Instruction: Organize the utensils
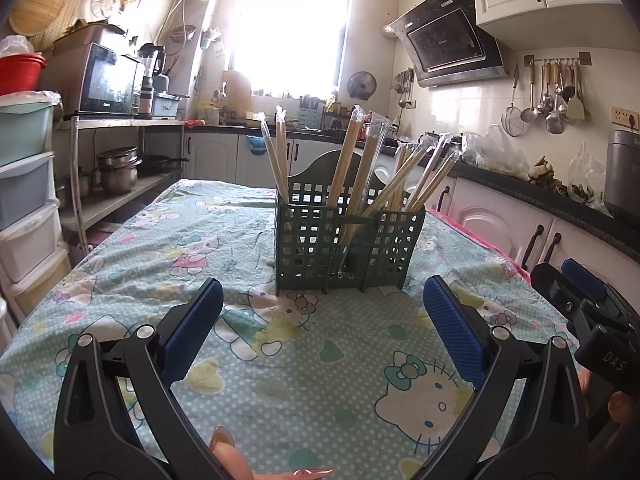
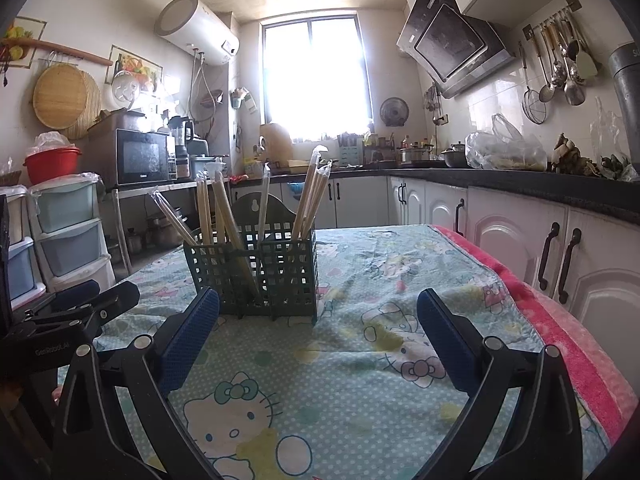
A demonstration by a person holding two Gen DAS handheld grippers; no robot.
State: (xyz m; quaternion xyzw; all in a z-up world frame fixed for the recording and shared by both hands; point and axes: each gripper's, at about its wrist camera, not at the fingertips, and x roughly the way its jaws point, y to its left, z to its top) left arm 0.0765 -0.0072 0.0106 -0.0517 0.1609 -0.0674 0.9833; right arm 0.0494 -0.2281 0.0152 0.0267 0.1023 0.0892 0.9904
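A green lattice utensil holder (image 1: 348, 236) is seen standing upright on the cartoon-print tablecloth (image 1: 160, 248), ahead of both grippers and touched by neither. Wrapped chopsticks (image 1: 352, 156) are spread over its compartments, all leaning outward; exactly how many sit in each compartment cannot be told through the lattice. The left gripper (image 1: 320, 328) is held low over the cloth with its blue pads (image 1: 194, 324) wide apart and nothing between them. The right gripper (image 2: 318, 334) is likewise spread wide and empty, with the holder just beyond its left pad in the right wrist view. Each gripper is caught at the edge of the other's view, so they are placed side by side. Fingertips (image 1: 224, 446) of a hand are visible at the bottom edge of the left wrist view. A pink towel (image 2: 560, 332) is seen along the table's right edge, under the cloth.
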